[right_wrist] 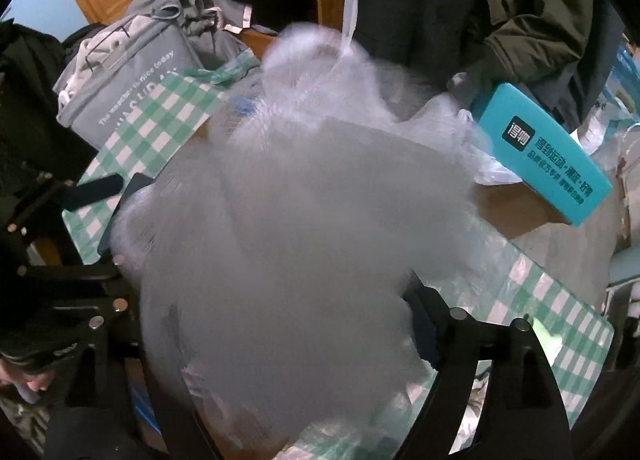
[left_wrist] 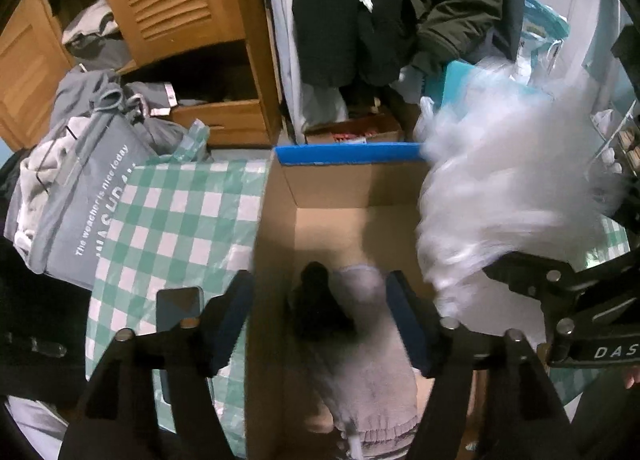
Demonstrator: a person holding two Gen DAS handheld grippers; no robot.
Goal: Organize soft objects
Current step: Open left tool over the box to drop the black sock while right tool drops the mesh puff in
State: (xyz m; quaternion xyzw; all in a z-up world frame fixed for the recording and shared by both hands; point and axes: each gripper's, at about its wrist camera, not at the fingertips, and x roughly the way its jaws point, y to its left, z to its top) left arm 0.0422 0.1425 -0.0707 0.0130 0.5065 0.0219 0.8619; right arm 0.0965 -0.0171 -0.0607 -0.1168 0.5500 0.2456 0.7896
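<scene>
Open brown cardboard box: pale grey fleece garment inside, left gripper jaws apart. Fluffy white mesh bundle over its rim, right gripper jaws apart, might spill outside.

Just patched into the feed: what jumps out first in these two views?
A big white mesh puff, blurred, fills the right wrist view and hangs over the right edge of the open cardboard box. In the box, between the fingers of the left gripper, lie a pale fleece garment and something black.
</scene>
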